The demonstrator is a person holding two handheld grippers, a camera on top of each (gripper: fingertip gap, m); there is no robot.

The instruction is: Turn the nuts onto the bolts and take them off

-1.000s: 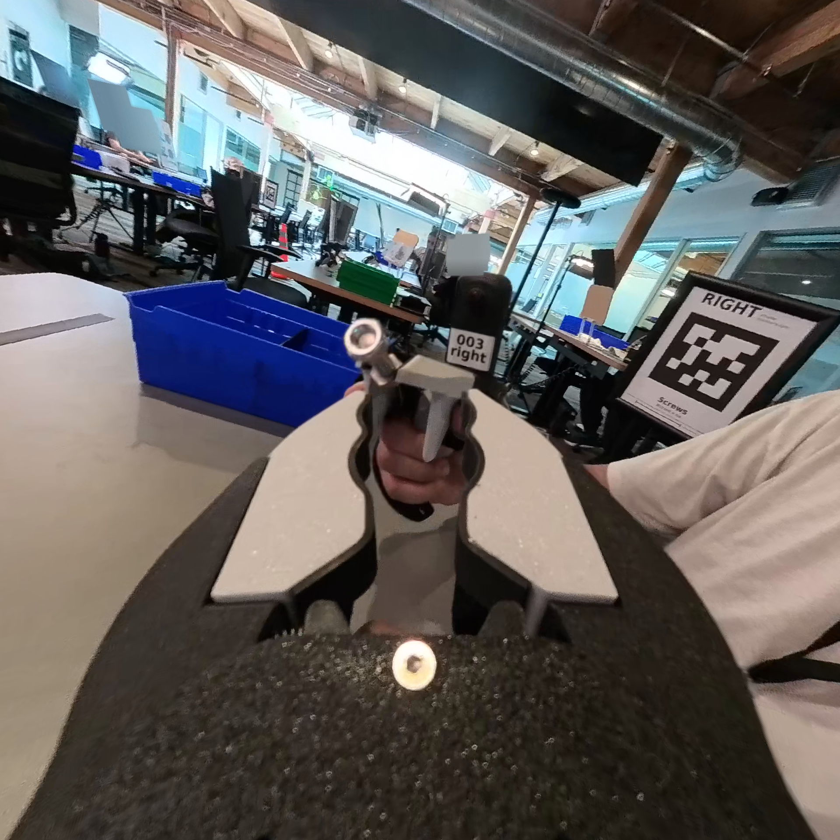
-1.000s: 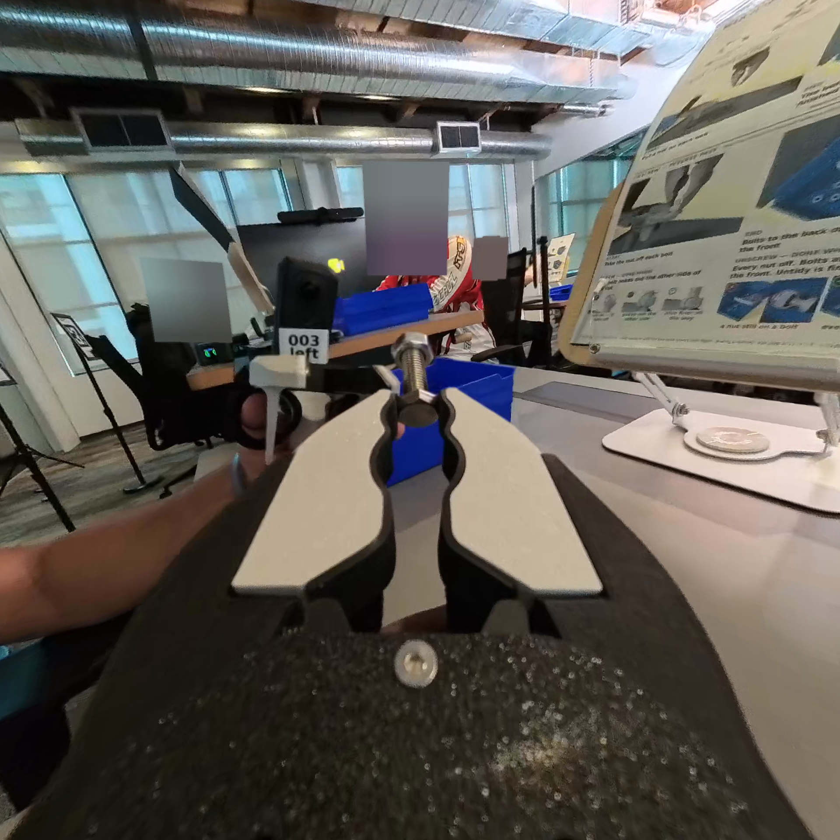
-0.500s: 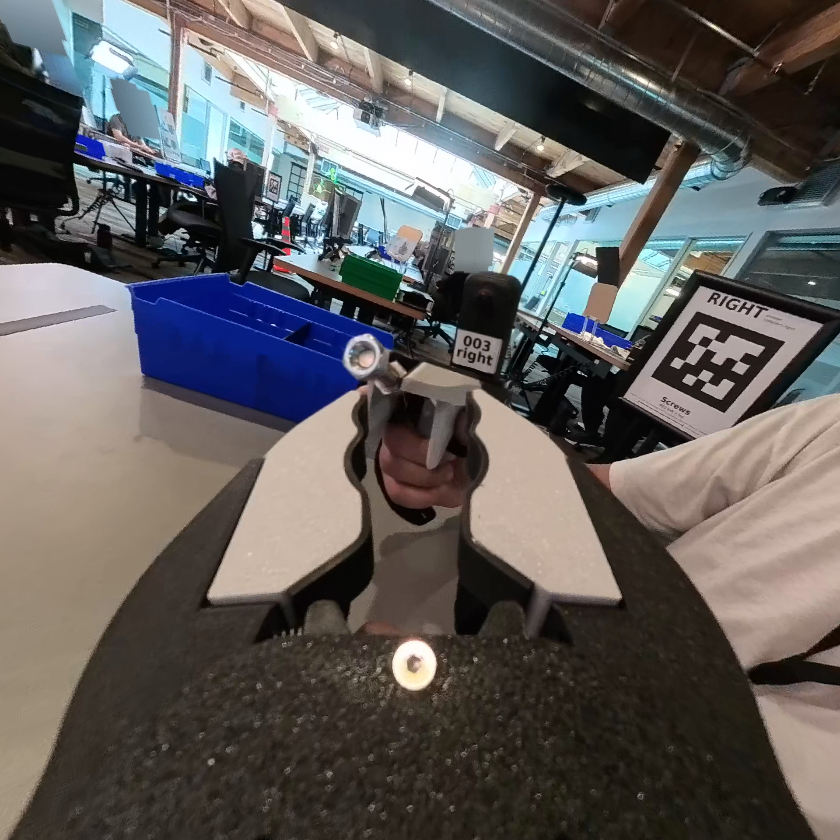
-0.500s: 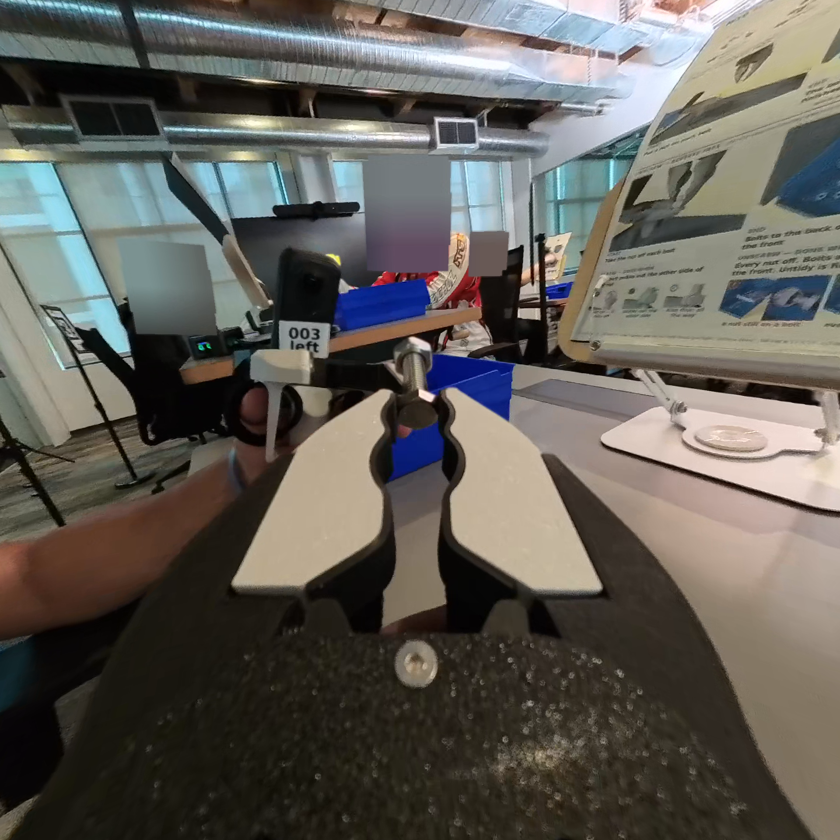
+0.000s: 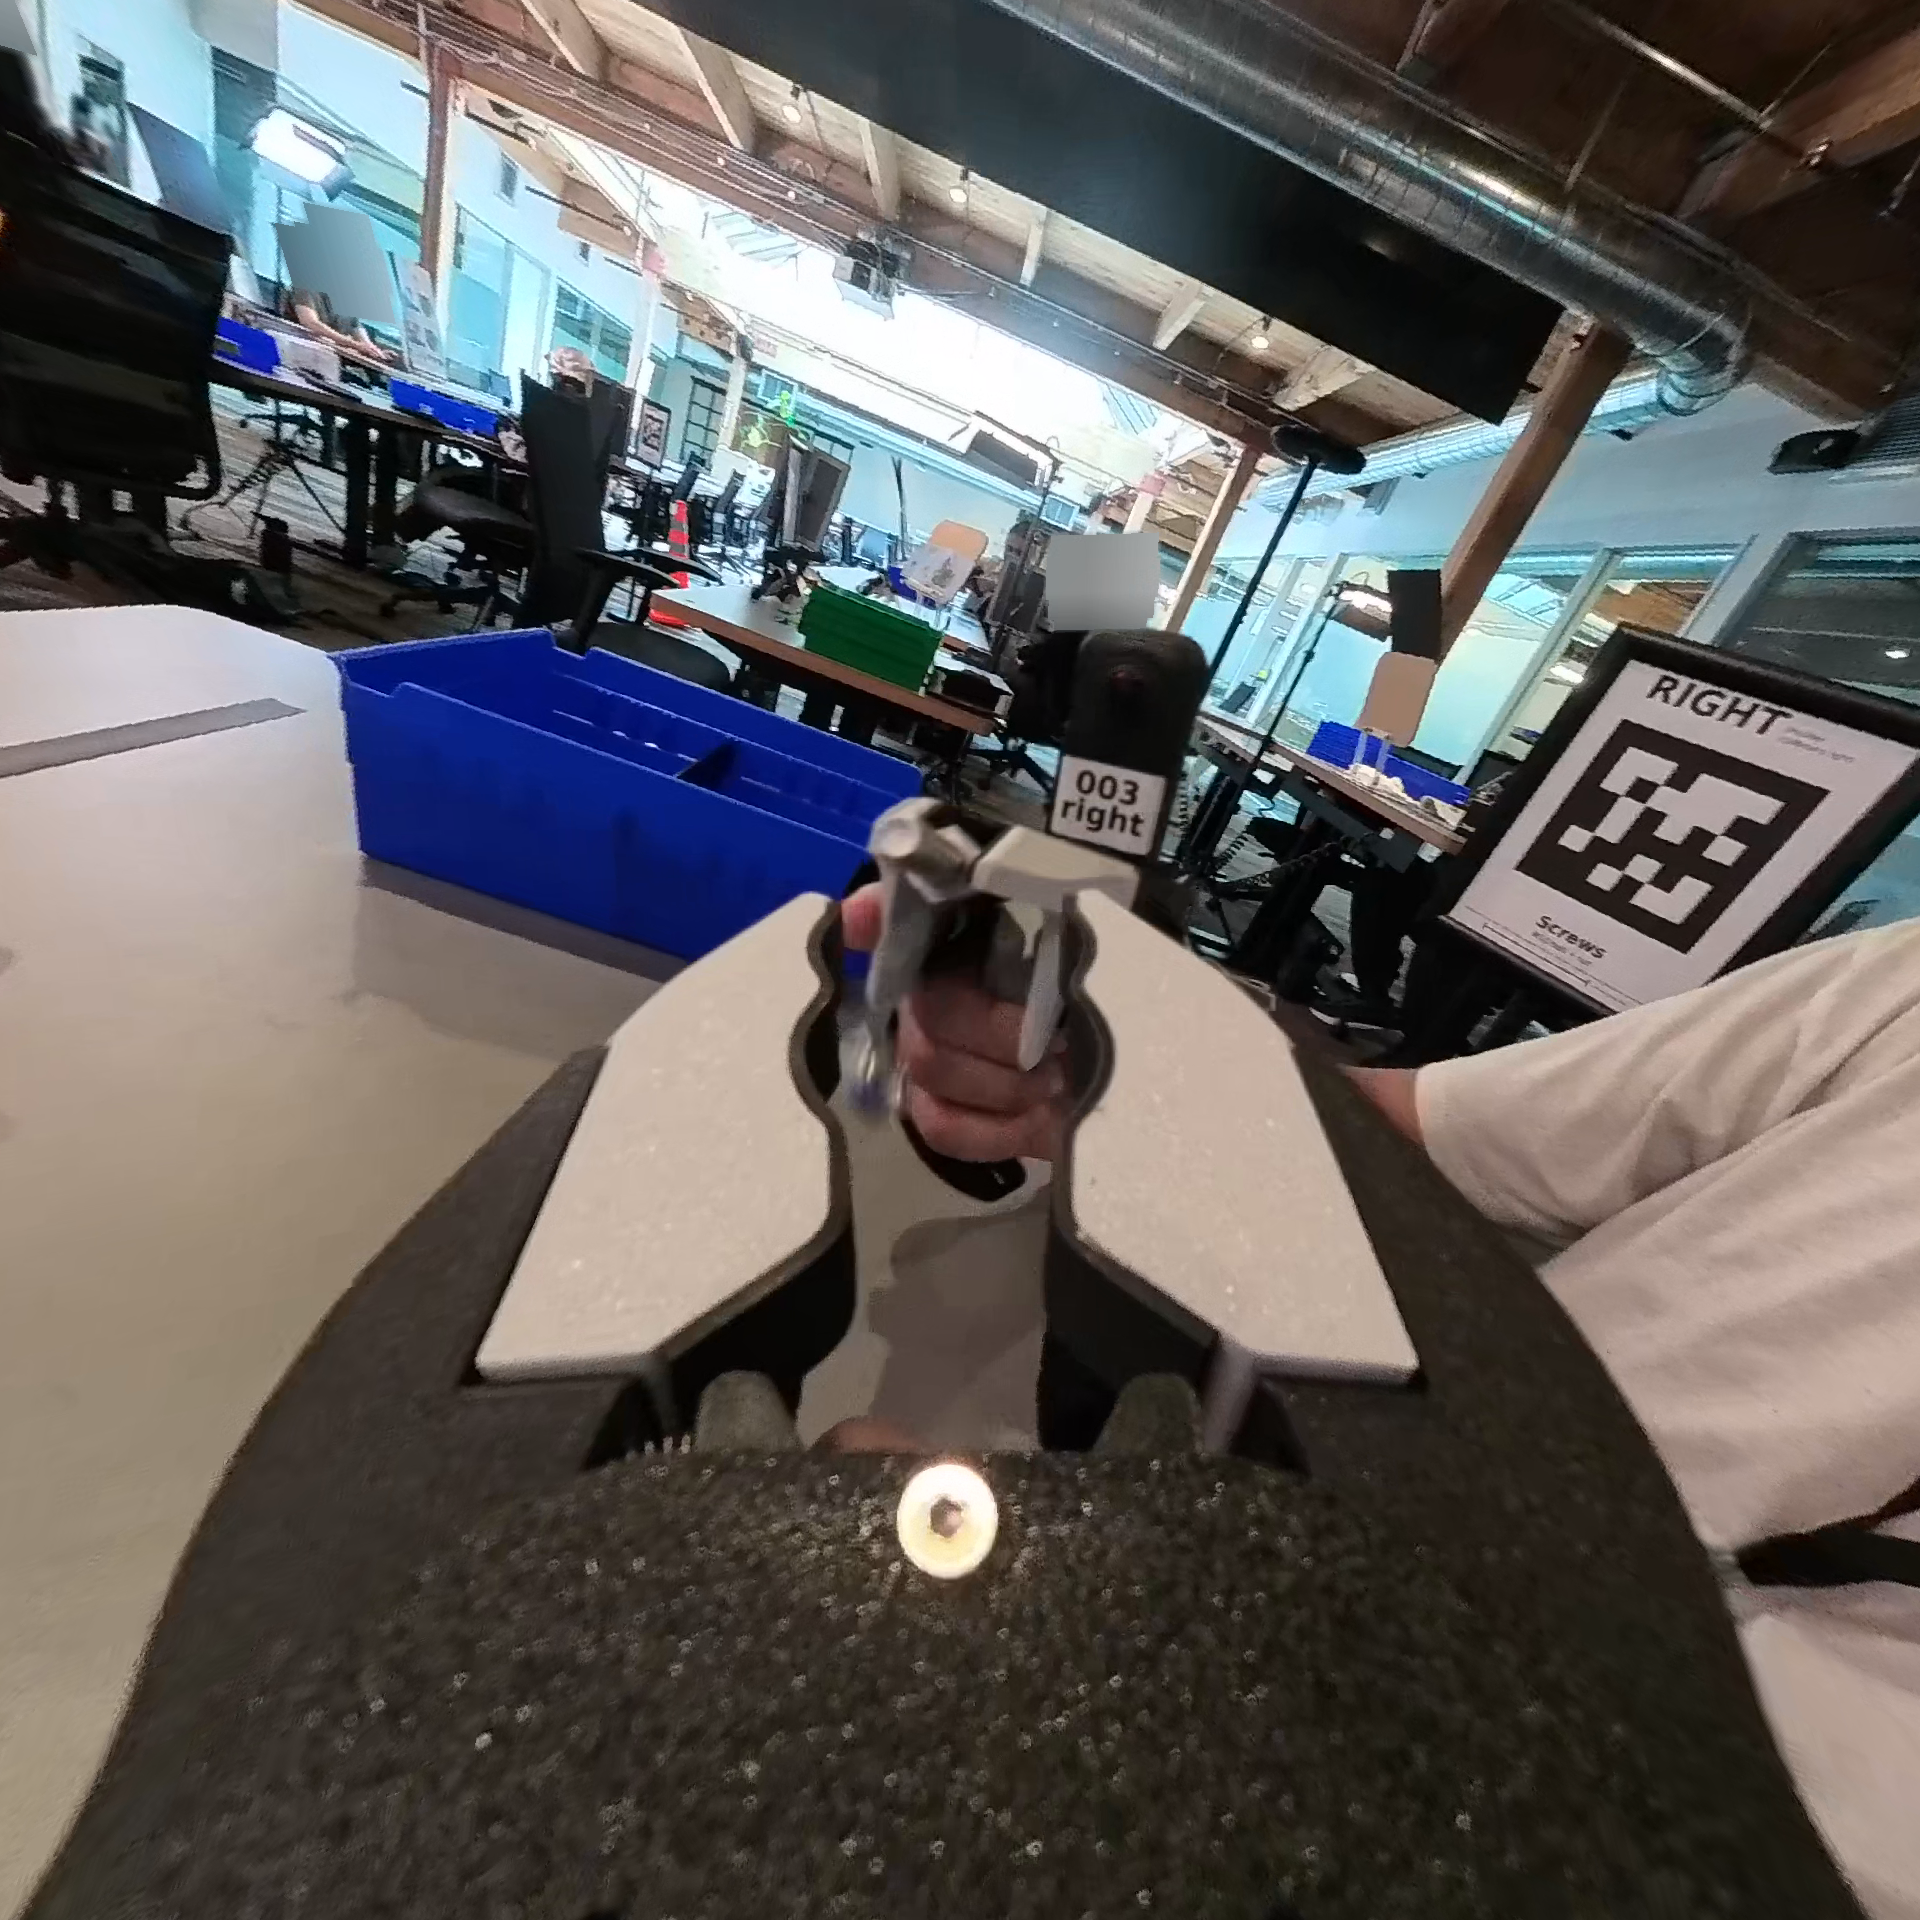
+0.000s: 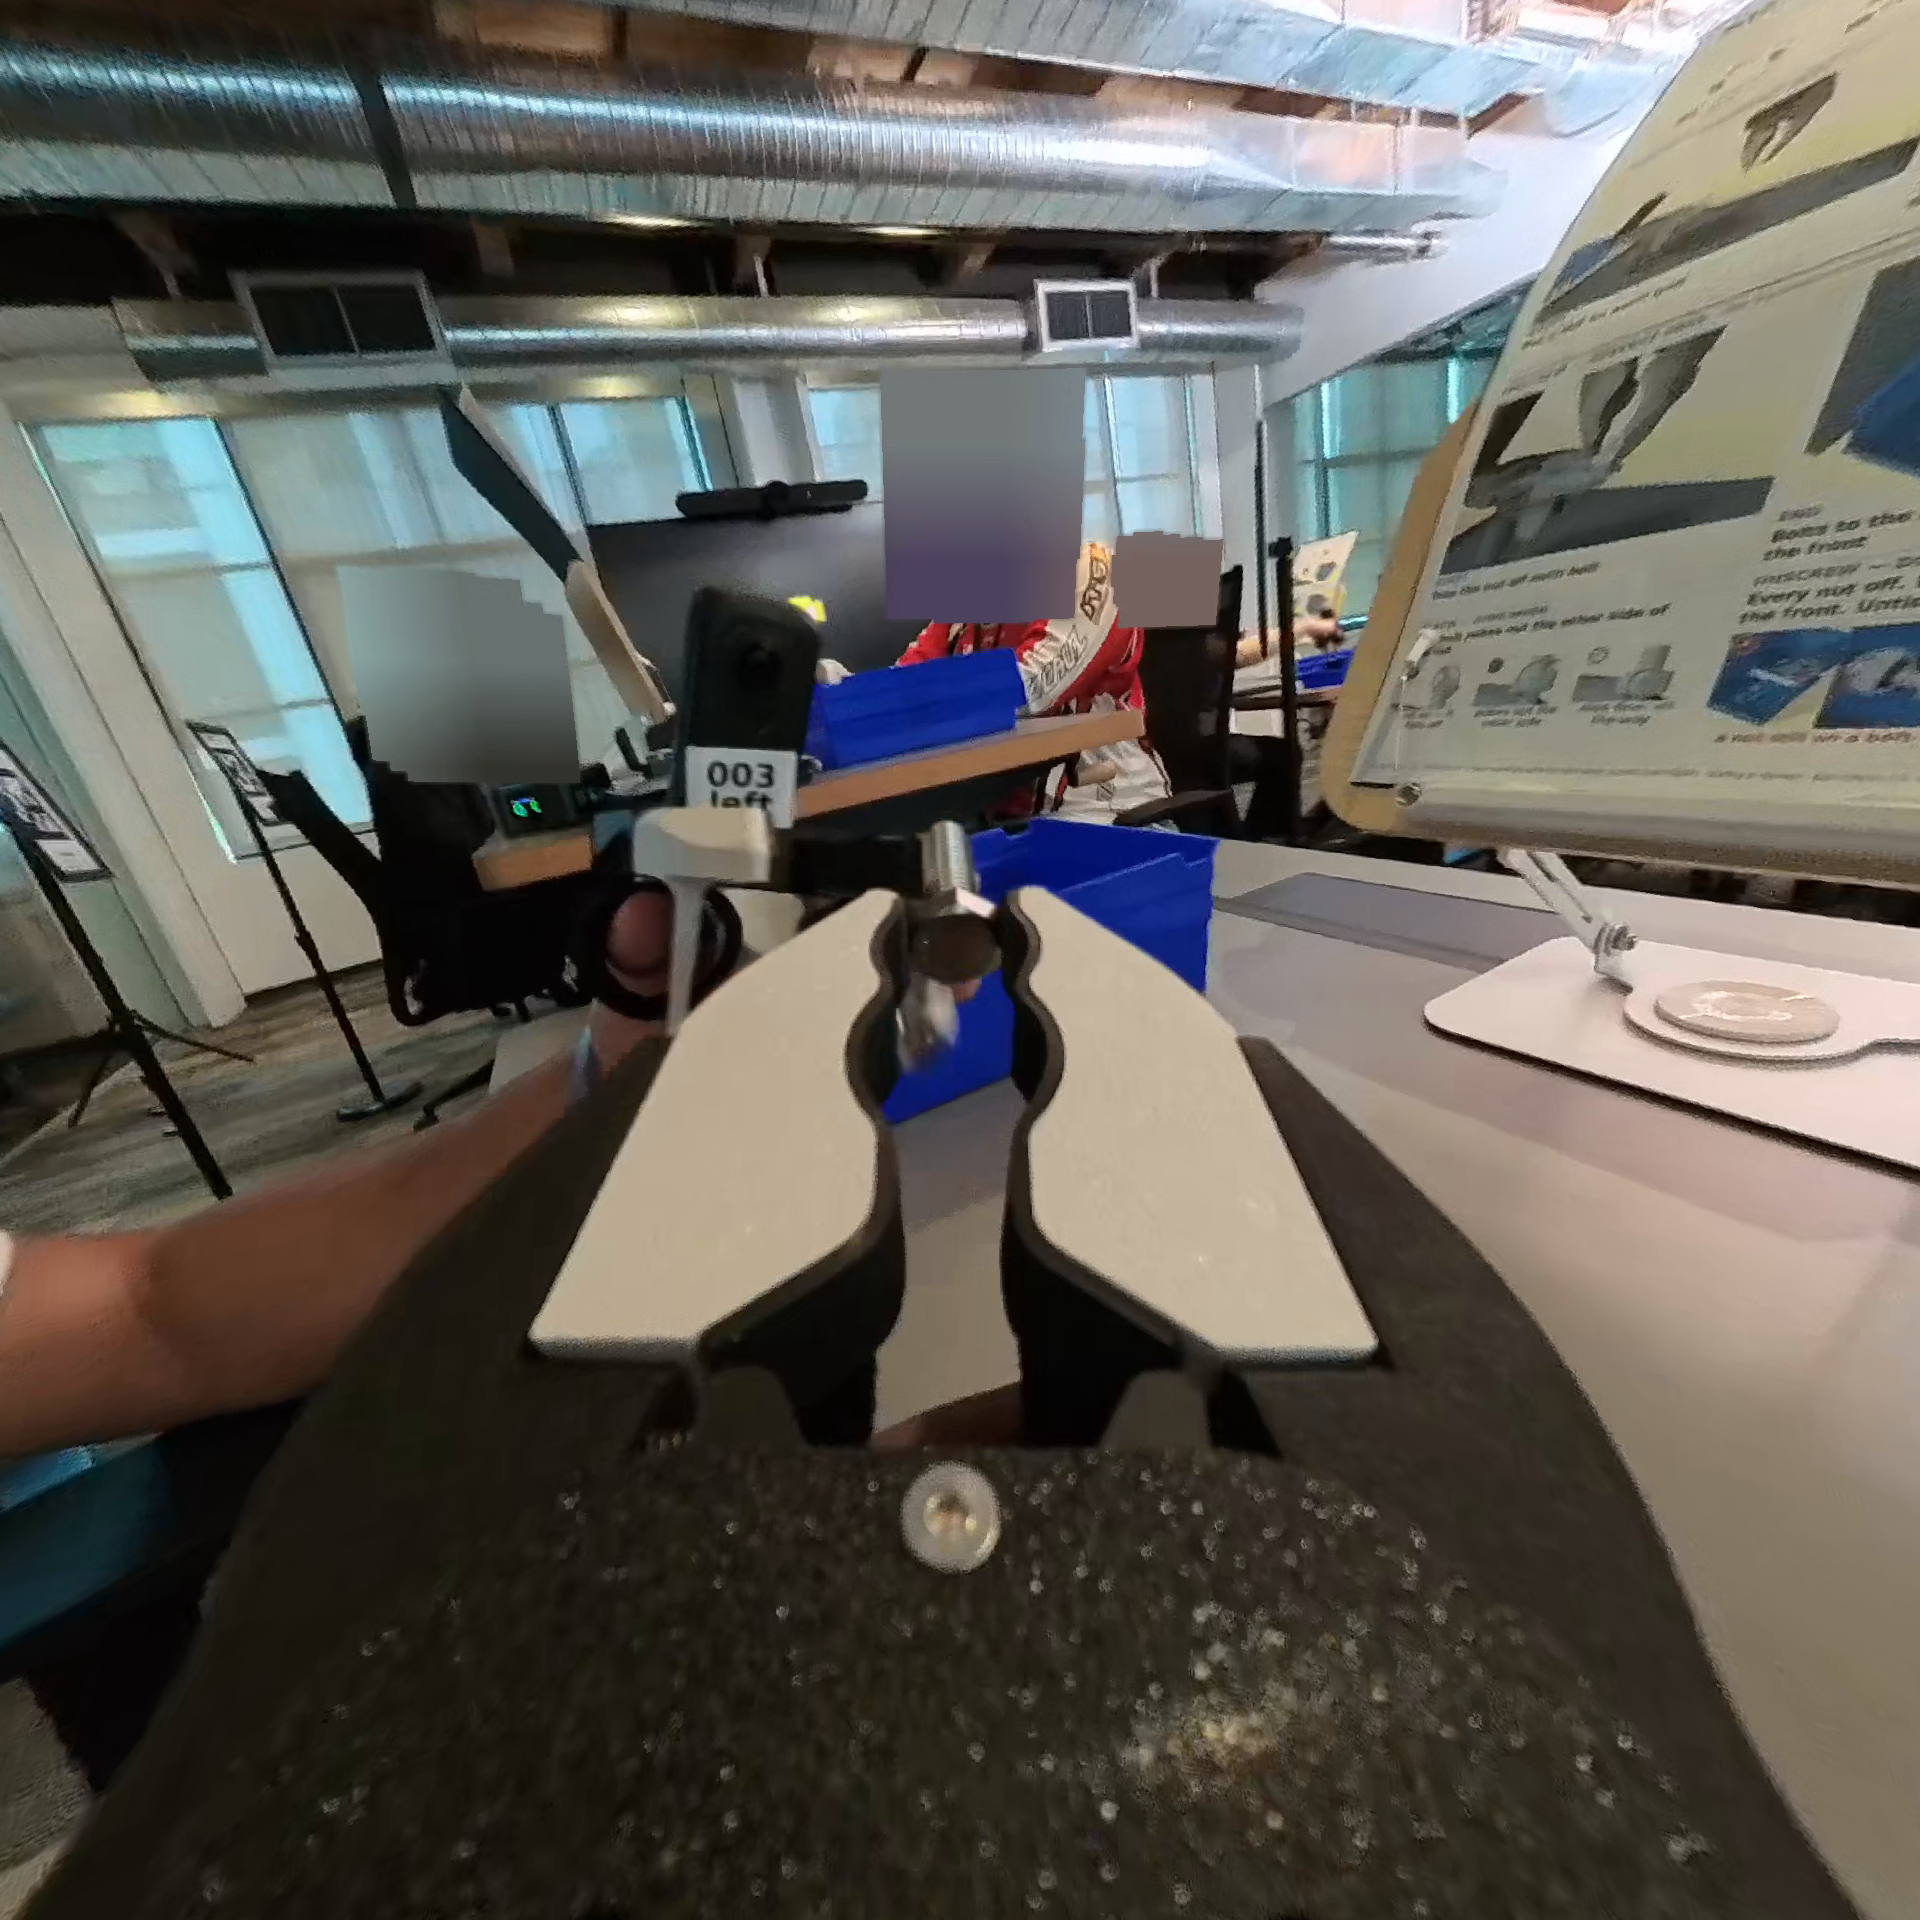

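My right gripper (image 6: pixel 951 920) is shut on the hex head of a steel bolt (image 6: pixel 945 857) and holds it upright above the table. No nut shows on the bolt's bare thread. A small blurred metal piece (image 6: pixel 925 1018), which looks like the nut, is in the air just below the bolt head. It also shows in the left wrist view (image 5: pixel 868 1081). My left gripper (image 5: pixel 951 925) is open and empty, facing the right gripper (image 5: pixel 977 894) and the bolt (image 5: pixel 909 842) from a short way off. It also shows in the right wrist view (image 6: pixel 707 862).
A blue divided bin (image 5: pixel 582 800) stands on the grey table (image 5: pixel 208 1039) behind the grippers and also shows in the right wrist view (image 6: pixel 1101 904). An instruction sheet on a stand (image 6: pixel 1662 520) is at right. A framed marker sign (image 5: pixel 1662 831) stands beside the person's sleeve (image 5: pixel 1662 1143). My two grippers' fingertips are within a few centimetres of each other.
The nut that sat on the top of the bolt is gone from it, and a blurred piece now drops below the bolt head. Both grippers have stayed about where they were.
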